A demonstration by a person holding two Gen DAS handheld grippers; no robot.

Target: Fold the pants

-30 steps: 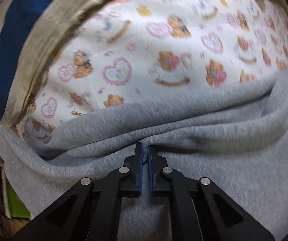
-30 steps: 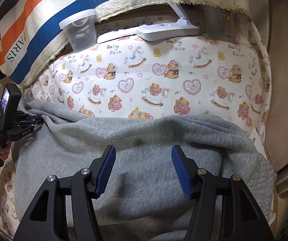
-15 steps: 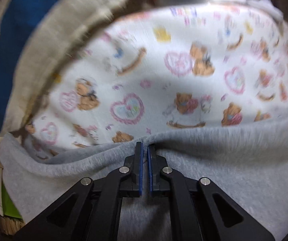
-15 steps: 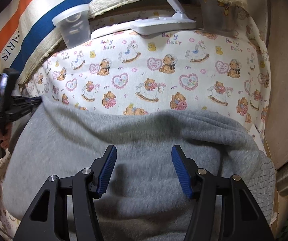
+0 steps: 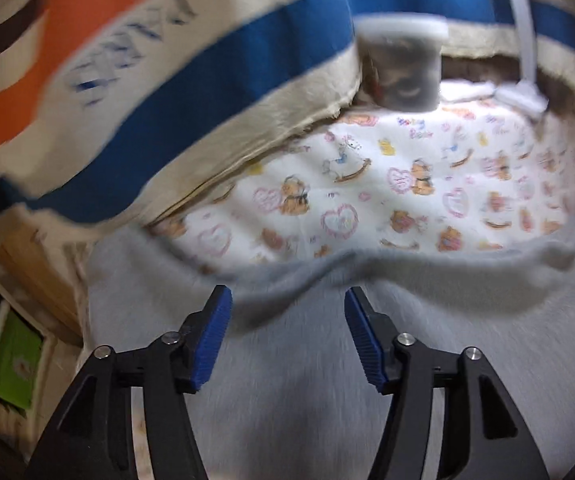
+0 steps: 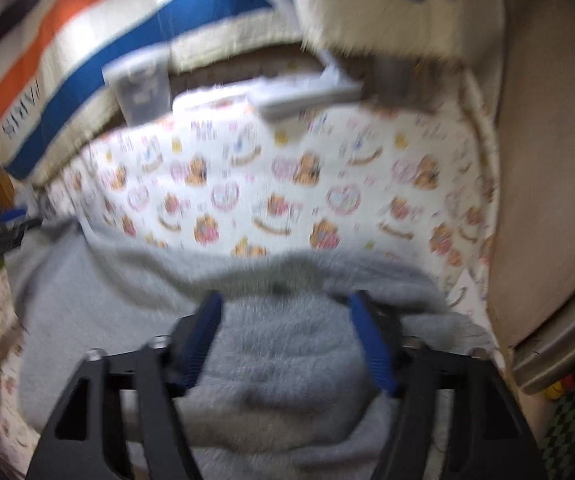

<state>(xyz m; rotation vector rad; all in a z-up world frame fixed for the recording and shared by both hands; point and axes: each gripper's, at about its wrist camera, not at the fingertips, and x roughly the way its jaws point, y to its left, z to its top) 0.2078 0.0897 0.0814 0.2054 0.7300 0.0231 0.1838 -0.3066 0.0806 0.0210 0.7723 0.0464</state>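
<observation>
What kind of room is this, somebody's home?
Probably a home, likely a bed or soft table: a teddy-bear print sheet under grey pants, a striped blanket behind, and a white desk lamp.

A cloth printed with teddy bears, hearts and rocking horses (image 5: 427, 184) covers the work surface. Behind it hangs a cream banner with blue and orange stripes (image 5: 191, 80) (lettering blurred). A clear plastic tub (image 5: 401, 68) and a white desk lamp (image 6: 307, 92) stand at the back.

Teddy-print sheet (image 5: 427, 184), striped blanket (image 5: 191, 92), plastic tub (image 5: 401, 68), white lamp (image 6: 307, 92).
</observation>
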